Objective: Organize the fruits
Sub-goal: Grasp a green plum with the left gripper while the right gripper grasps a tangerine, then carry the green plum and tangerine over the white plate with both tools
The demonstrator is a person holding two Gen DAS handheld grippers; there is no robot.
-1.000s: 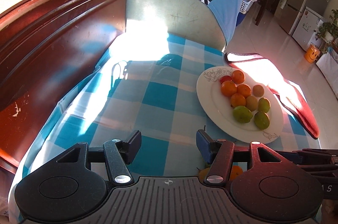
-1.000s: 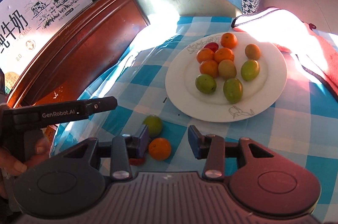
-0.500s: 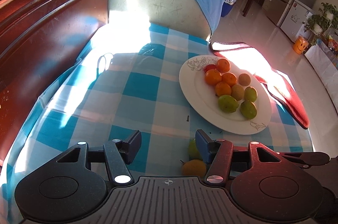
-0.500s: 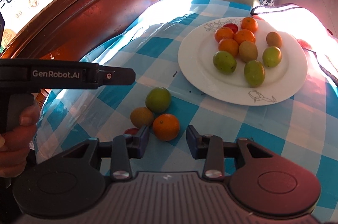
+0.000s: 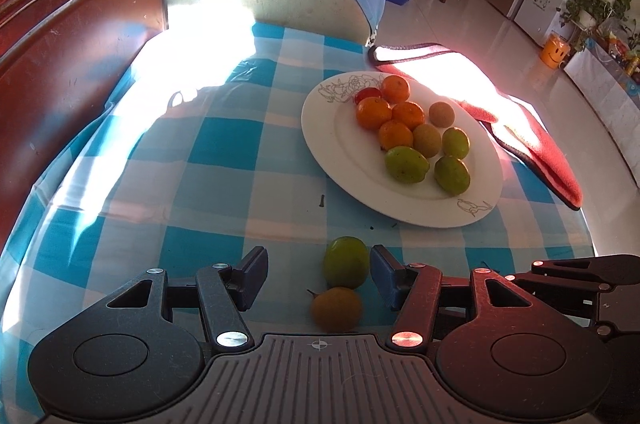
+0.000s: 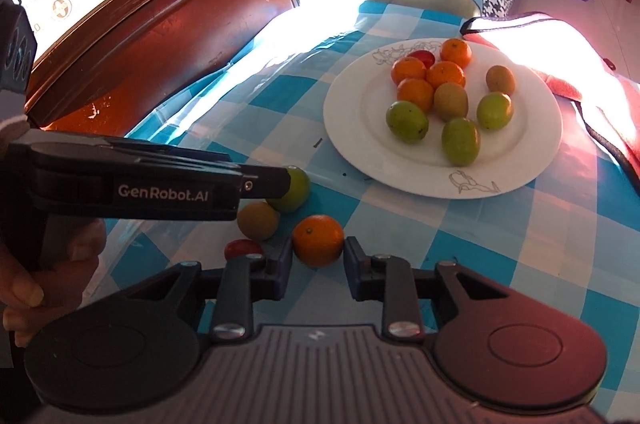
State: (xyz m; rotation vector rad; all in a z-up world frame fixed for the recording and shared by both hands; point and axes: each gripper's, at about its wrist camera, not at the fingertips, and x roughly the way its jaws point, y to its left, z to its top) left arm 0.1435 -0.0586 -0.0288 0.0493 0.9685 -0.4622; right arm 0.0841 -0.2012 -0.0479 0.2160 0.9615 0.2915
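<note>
Sitting between right hand-held gripper (image 6: 318, 260) fingers: orange (image 6: 318, 240)

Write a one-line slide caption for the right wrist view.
Right gripper closes around a loose orange on the checked tablecloth, beside the white plate of sorted fruit.

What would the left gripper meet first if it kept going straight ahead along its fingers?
Probably the brownish fruit lying low between the left gripper fingers, then the green fruit just beyond; depth is uncertain.

Your left gripper (image 6: 276, 180) crowds the loose fruit (image 6: 258, 220); bare cloth (image 5: 192, 160) lies free between plate (image 5: 340, 144) and headboard (image 5: 60, 36).
</note>
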